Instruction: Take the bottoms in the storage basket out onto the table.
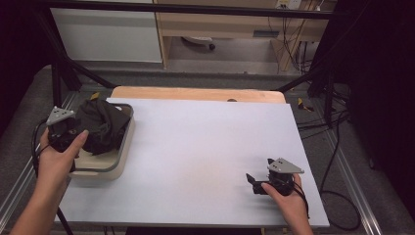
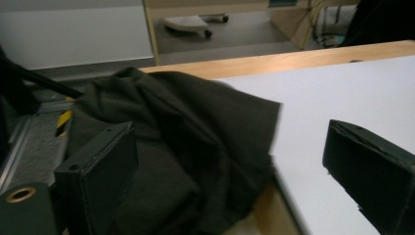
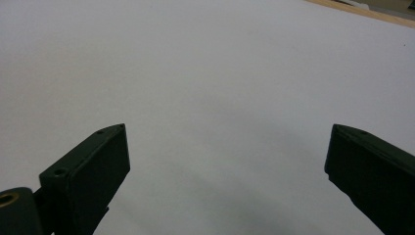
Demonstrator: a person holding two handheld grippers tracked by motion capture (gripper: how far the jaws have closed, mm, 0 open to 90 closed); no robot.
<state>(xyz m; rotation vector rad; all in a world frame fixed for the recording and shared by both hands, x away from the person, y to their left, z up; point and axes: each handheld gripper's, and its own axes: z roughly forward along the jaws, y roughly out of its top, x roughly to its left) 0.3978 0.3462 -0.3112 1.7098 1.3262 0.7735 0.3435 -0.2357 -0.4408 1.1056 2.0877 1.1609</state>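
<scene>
While the dark cloth (image 1: 102, 125) looks like a soft, matte olive-black fabric, it's all bunched and creased, heaped up in a shallow tray (image 1: 123, 149) with rounded corners, a pale cream body and a darker grey rim. That tray sits at the left edge of the table (image 1: 205, 147), which has a smooth, flat white sheet on top and a strip of light wood along the far edge. In the left gripper view one flap of the cloth (image 2: 195, 142) hangs out past the tray's rim toward the white surface.

No readable writing or logos anywhere that I can make out.

The left gripper (image 1: 68, 128) is at the tray's left side, right up against the cloth heap, jaws spread wide; the cloth lies between and beyond them, nothing pinched. I can't tell for sure if the left jaw is actually touching fabric. The right gripper (image 1: 257, 182) is well apart from all that, low over the bare white sheet near the table's right front corner, jaws also spread wide and holding nothing. Both have blocky black jaws and a grey three-cornered plate on top.
</scene>
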